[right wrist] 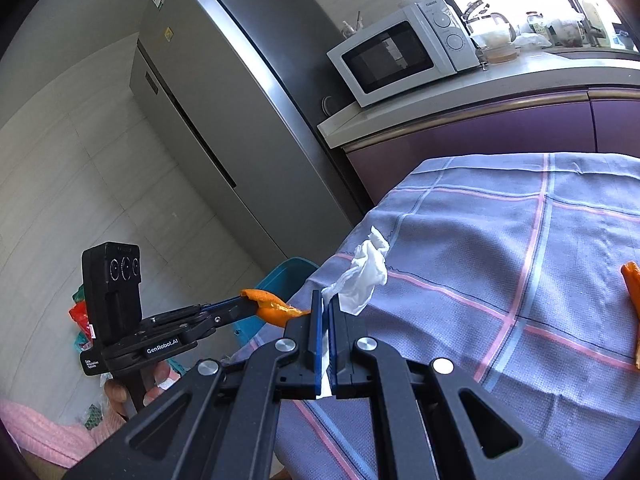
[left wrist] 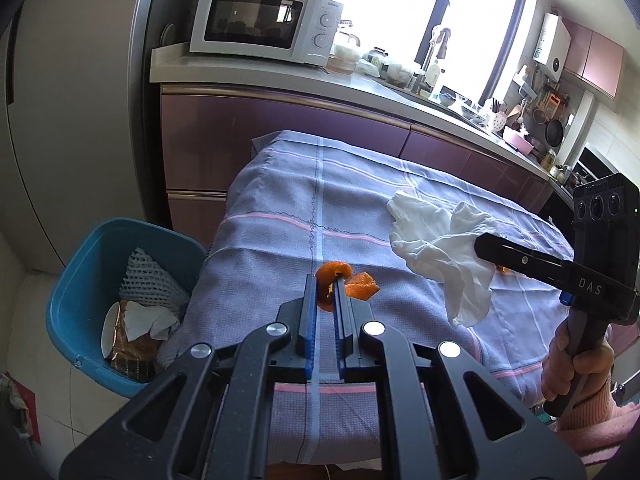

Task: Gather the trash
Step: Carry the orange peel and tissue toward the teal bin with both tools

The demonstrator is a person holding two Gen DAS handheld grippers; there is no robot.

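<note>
My left gripper (left wrist: 323, 280) is shut on a curled orange peel (left wrist: 334, 271) and holds it just above the purple checked tablecloth (left wrist: 280, 200); the peel also shows in the right wrist view (right wrist: 272, 308). My right gripper (right wrist: 326, 294) is shut on a crumpled white tissue (right wrist: 366, 272) and holds it above the cloth; the tissue hangs from it in the left wrist view (left wrist: 440, 248). A blue trash bin (left wrist: 80, 280) stands on the floor left of the table, holding white foam netting, paper and a brown wrapper. Another orange peel (right wrist: 632, 300) lies on the cloth at the right.
A purple kitchen counter (left wrist: 360, 84) with a white microwave (left wrist: 264, 20) runs behind the table. A grey fridge (right wrist: 224, 100) stands at the left. The bin's rim (right wrist: 280, 276) shows past the table's left edge. Coloured wrappers (right wrist: 80, 312) lie on the floor.
</note>
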